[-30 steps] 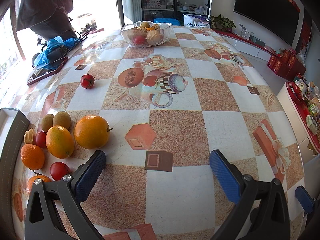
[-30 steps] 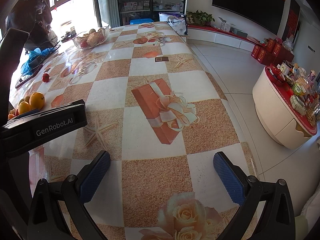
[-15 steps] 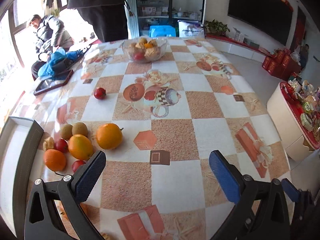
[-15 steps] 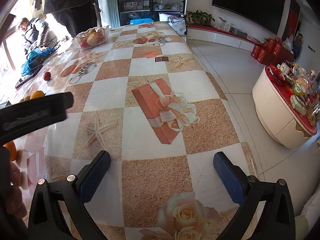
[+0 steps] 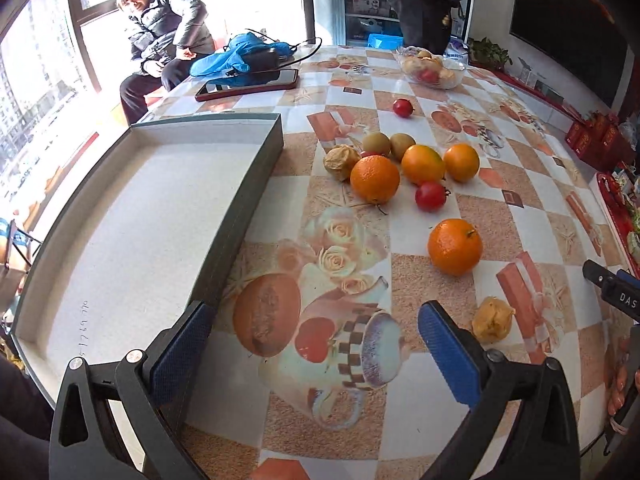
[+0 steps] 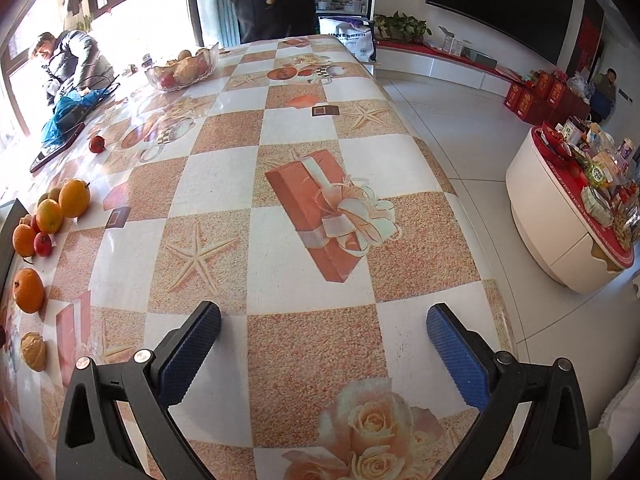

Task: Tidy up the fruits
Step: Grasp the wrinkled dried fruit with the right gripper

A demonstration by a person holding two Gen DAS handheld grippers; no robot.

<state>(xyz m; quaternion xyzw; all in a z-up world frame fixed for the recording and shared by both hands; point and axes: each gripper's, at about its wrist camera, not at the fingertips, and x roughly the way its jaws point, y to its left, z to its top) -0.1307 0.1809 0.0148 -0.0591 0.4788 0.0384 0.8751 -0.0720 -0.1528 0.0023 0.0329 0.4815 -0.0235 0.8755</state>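
Note:
In the left wrist view a cluster of loose fruit lies on the patterned table: several oranges, the nearest orange (image 5: 455, 246) apart from the rest, a small red fruit (image 5: 430, 196), two kiwis (image 5: 376, 143) and a husked yellow fruit (image 5: 492, 319) close to my right fingertip. An empty grey box tray (image 5: 264, 160) lies at the left. My left gripper (image 5: 314, 354) is open and empty, low over the table before the fruit. My right gripper (image 6: 322, 344) is open and empty over bare tablecloth; the fruit cluster (image 6: 50, 214) sits at its far left.
A glass bowl (image 5: 434, 69) of fruit stands at the far end, a lone red fruit (image 5: 402, 107) before it. A phone (image 5: 248, 84) and a blue bag (image 5: 240, 58) lie at the back left. People stand and sit beyond the table. The table edge (image 6: 472, 216) drops off right.
My left gripper has swung left and pulled back: the tray now fills the left of its view and the fruit sits ahead. The right gripper has stayed put; the left gripper has left its view.

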